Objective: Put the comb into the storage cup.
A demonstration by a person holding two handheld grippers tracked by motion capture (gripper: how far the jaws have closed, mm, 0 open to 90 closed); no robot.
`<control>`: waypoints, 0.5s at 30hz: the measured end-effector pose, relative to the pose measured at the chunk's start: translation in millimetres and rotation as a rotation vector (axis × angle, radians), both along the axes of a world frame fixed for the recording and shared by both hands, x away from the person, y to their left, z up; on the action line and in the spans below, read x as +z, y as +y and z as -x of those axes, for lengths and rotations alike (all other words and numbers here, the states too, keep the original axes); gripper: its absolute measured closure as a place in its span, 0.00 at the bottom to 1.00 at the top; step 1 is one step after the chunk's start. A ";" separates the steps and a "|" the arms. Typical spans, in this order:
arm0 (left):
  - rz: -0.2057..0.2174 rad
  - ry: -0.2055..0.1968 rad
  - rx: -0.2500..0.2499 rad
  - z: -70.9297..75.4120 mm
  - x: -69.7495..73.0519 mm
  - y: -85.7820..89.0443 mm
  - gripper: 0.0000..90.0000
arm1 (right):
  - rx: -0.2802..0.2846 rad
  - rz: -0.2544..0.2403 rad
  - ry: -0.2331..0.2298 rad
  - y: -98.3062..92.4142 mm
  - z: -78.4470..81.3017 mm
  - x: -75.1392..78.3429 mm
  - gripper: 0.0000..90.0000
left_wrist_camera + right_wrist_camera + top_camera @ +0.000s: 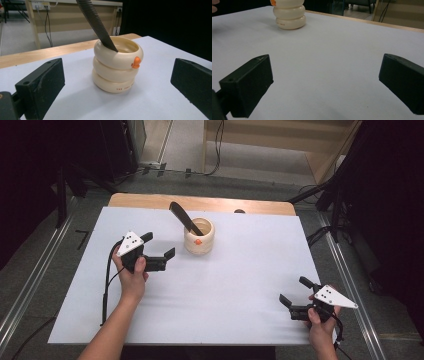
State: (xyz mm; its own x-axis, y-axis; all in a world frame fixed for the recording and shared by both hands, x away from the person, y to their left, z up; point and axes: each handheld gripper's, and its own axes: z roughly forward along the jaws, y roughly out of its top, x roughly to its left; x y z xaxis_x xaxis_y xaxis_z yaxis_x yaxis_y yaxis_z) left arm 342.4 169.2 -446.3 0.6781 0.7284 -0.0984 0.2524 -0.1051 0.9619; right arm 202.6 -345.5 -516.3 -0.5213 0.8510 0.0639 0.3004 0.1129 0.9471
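Left gripper, black with a grey three-cornered plate on top, held in the left hand at the left of the white table covering, jaws spread wide with nothing between them, aimed at the pot and near it without touching. Seen along its own jaws in the left gripper view, set apart at either side of the frame with bare white surface between. Just to the right in the high view, toward the far middle of the table, a cream-coloured glossy pot shaped like three stacked rings, upright, with a small orange knob on its upper ring and small lettering on its lowest ring, too small to read. Inside the pot, a long dark flat file with a finely ridged face, one end down in the opening and resting against the inner rim, leaning up and away toward the far left. Anything else in the pot hidden by its wall. Farther right, at the near right corner, well apart from the pot, the right gripper, likewise black with a grey plate, held in the right hand, jaws also wide and empty. In the right gripper view, open white surface between the jaws and the pot far off at upper left.
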 end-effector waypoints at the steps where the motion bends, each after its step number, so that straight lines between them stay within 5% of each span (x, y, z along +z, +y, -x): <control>1: 0.002 -0.004 -0.003 2.2 0.5 1.3 0.00 | 0.000 0.001 0.000 0.2 0.1 0.0 0.00; 15: 0.026 -0.010 -0.010 29.3 -1.7 19.4 0.00 | -0.002 0.002 -0.002 0.0 0.1 0.1 0.00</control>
State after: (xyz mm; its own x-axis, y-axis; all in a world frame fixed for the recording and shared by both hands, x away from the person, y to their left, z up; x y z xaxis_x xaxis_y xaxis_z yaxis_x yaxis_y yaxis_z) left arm 313.1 188.7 -448.0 0.6861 0.7191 -0.1104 0.2421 -0.0826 0.9667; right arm 202.6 -345.5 -516.2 -0.5196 0.8522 0.0616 0.2990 0.1139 0.9474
